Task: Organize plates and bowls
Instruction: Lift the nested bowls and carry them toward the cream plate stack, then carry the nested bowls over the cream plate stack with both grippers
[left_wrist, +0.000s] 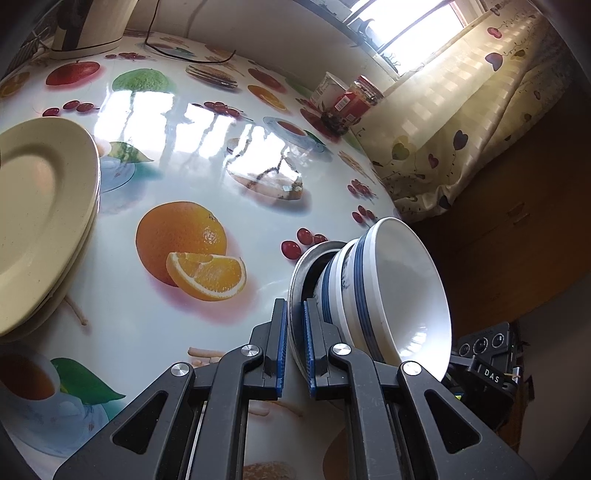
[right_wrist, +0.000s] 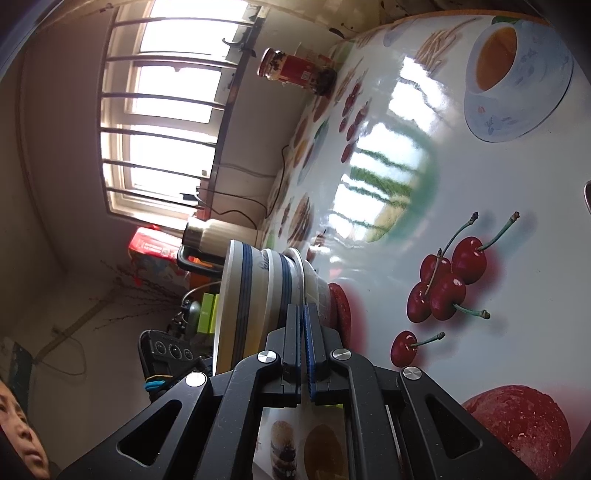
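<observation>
The left tongs are closed down on the rim of a shallow grey metal dish, one blue-padded finger on each side of it, with only the rim's thickness between the pads. Nested in that dish sit white bowls with dark blue bands, the largest one outermost and its pale inside facing away to the right. The whole stack is at the edge of the worktop, which is covered in a glossy cloth printed with oranges, cherries and cups.

The right tongs grip the same stack from the other side, its pads nearly together on a thin rim of the nested bowls; exactly which rim it has I cannot tell. The banded bowls lean out to its left.

Further along the worktop, well apart from the bowls, a pile of cream plates rests at the left. Near the window a red-labelled jar stands beside a white cup, and a cream kettle sits at the far side.
</observation>
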